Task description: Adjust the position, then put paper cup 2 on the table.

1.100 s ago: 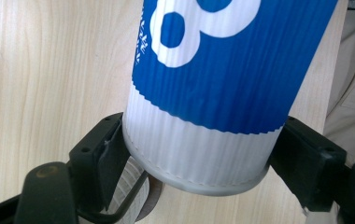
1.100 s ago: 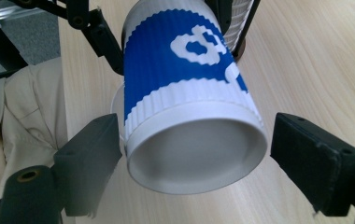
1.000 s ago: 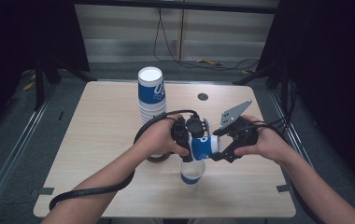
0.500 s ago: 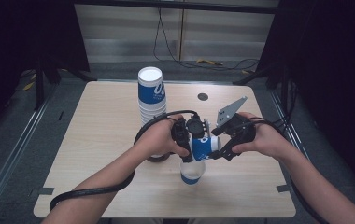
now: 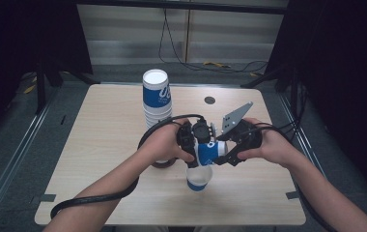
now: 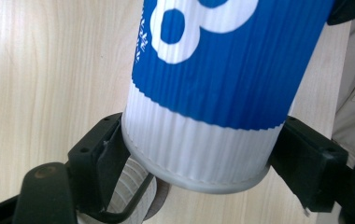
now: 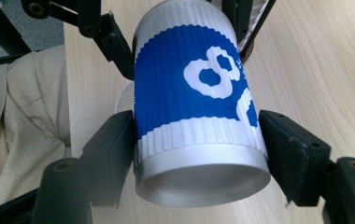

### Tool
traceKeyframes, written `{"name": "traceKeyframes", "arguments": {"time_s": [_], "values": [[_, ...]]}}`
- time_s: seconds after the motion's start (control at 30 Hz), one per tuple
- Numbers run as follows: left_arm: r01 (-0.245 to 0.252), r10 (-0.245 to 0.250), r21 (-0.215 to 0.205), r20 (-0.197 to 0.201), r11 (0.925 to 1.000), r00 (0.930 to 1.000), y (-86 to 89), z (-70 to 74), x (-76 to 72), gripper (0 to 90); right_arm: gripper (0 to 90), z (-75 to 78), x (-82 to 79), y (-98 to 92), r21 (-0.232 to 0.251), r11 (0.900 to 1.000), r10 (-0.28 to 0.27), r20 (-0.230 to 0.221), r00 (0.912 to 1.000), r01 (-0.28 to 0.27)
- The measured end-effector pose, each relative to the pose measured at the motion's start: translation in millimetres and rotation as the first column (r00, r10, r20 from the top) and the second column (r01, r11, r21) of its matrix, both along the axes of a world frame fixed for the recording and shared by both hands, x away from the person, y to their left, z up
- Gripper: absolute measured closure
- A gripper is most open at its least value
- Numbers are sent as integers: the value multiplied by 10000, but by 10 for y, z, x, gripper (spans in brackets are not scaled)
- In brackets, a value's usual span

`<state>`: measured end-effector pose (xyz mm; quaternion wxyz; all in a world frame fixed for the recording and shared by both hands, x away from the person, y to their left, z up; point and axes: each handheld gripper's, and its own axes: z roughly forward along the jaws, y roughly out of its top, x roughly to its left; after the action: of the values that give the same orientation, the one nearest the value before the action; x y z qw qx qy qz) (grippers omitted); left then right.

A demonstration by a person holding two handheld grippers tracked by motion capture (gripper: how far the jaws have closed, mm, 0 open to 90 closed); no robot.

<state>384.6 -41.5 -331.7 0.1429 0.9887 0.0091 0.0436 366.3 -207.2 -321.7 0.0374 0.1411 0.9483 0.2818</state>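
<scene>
While level, both tongs (clamped) on cup (image 5: pixel 209 151)

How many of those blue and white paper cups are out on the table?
3 apart, plus nested ones uncountable: a stack at the back, one cup held between both grippers, one upright cup just below it.

White figure "8" on blue paper cup (image 7: pixel 199 107)

Pale wooden table (image 5: pixel 104 140), grey floor (image 5: pixel 22 145), dark curtains (image 5: pixel 22 34), loose floor cables (image 5: pixel 191 63)
</scene>
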Motion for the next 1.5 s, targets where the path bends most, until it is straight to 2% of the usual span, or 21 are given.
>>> {"name": "traceKeyframes", "arguments": {"time_s": [0.17,0.27,0.3,0.33,0.37,0.4,0.43,0.47,0.53,0.63,0.7,0.73,0.77,0.8,0.83,1.0,1.1,1.17,1.27,1.43,1.5], "values": [[97,-97,-151,9,9998,10000,17,8,-2,218,287,-29,-6,-40,131,9998,-123,-111,9999,124],[244,-235,-547,171,9982,9996,53,10,18,202,286,-47,-8,-82,255,9994,-251,9,9997,251],[244,-235,-547,171,9982,9996,53,10,18,206,284,-48,-9,-93,336,9990,-306,-32,9995,307],[204,-230,-1097,-225,9938,9995,104,20,43,315,285,-55,-11,-117,476,9976,-508,51,9987,505],[234,-266,-1503,-196,9884,9995,131,23,59,320,285,-56,-7,-139,500,9973,-543,124,9984,536],[70,-118,-1805,-251,9836,9996,151,22,68,234,285,-57,-8,-164,642,9962,-590,45,9982,586],[70,-118,-1805,-251,9836,9996,151,22,68,157,285,-57,-8,-164,642,9962,-590,45,9982,586],[-93,57,-2075,-178,9782,9998,196,20,93,172,285,-69,-9,-216,931,9939,-597,66,9982,588],[-181,74,-2311,-472,9728,9989,226,12,115,174,285,-81,-16,-241,973,9934,-605,29,9982,600],[-309,168,-2606,-562,9650,9983,255,9,111,174,284,-103,-24,-288,1241,9898,-710,48,9975,698],[-404,170,-3048,-792,9516,9967,286,19,113,172,283,-119,-25,-332,1501,9847,-895,-1,9960,885],[-489,260,-3165,-763,9473,9967,295,22,116,179,283,-131,-27,-360,1680,9805,-1033,21,9946,1015],[-628,404,-3372,-731,9394,9965,306,19,117,176,283,-136,-24,-379,1863,9769,-1061,-7,9944,1044],[-698,464,-3462,-755,9356,9961,315,16,124,167,283,-144,-25,-398,2108,9714,-1078,-166,9940,1089],[-786,514,-3493,-864,9337,9949,323,14,131,161,283,-146,-29,-410,2166,9699,-1109,-134,9937,1112],[-826,538,-3695,-875,9255,9947,346,9,145,162,282,-133,-49,-420,2315,9669,-1093,-54,9940,1076],[-930,556,-3812,-1079,9198,9926,349,-12,140,163,281,-123,-47,-434,2359,9656,-1137,37,9935,1096],[-916,586,-3814,-973,9199,9935,349,-25,137,166,281,-116,-49,-443,2523,9618,-1101,15,9939,1061],[-982,622,-3941,-1032,9138,9927,354,-43,137,166,281,-115,-52,-446,2456,9634,-1130,105,9935,1070],[-1065,700,-4070,-1037,9072,9921,372,-55,132,162,281,-121,-51,-459,2603,9593,-1156,95,9932,1092],[-1152,804,-4208,-995,8998,9918,388,-67,139,162,281,-115,-52,-469,2723,9563,-1134,106,9935,1063]]}}
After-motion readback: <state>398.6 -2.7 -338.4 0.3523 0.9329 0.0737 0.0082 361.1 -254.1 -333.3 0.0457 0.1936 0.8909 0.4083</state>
